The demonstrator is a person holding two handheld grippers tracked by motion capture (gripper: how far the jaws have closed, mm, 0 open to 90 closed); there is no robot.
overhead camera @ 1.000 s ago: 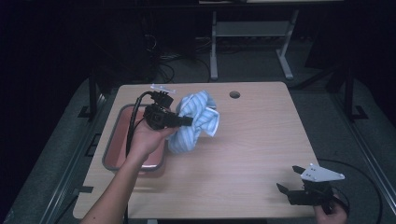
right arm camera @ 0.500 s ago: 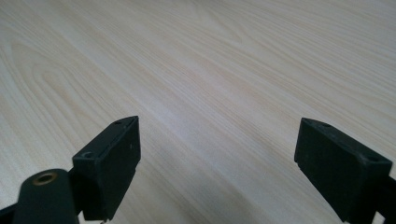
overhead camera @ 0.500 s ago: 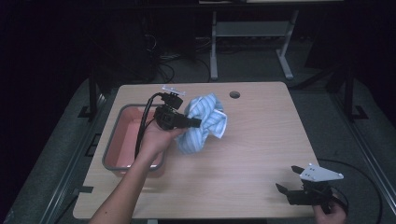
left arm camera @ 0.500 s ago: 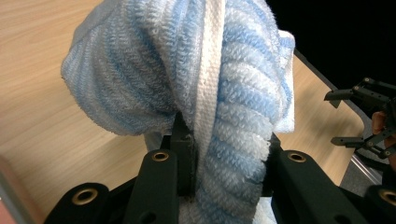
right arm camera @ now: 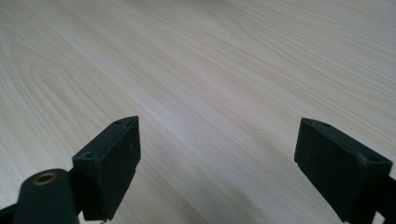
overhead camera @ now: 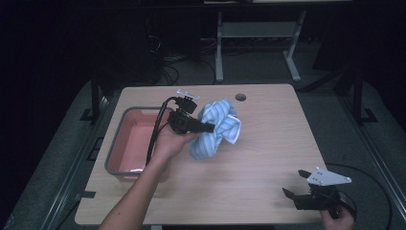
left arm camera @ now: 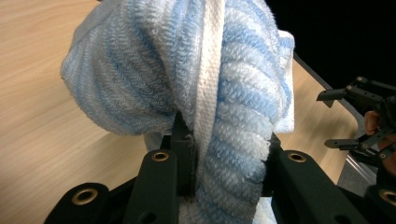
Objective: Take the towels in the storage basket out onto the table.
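A bunched towel [overhead camera: 216, 126] with blue and white stripes hangs just above the middle of the wooden table [overhead camera: 268, 143]. My left gripper [overhead camera: 209, 127] is shut on it from the left, held level in a person's hand. Seen from the left gripper view, the towel [left arm camera: 187, 74] bulges up between the two black jaws, which pinch a thick fold. My right gripper [overhead camera: 293, 184] rests near the table's front right corner, jaws wide apart. Bare wood lies between those open jaws in the right gripper view [right arm camera: 217, 168]. It shows far off as the right gripper [left arm camera: 334, 119].
A pink tub [overhead camera: 125, 143] with a grey rim sits at the table's left side, right beside my left forearm. A round cable hole [overhead camera: 240, 97] is near the far edge. Dark floor and a desk frame [overhead camera: 258, 33] lie beyond.
My left gripper has carried the towel rightward and a little lower, away from the tub toward the table's middle. The right gripper has stayed where it was.
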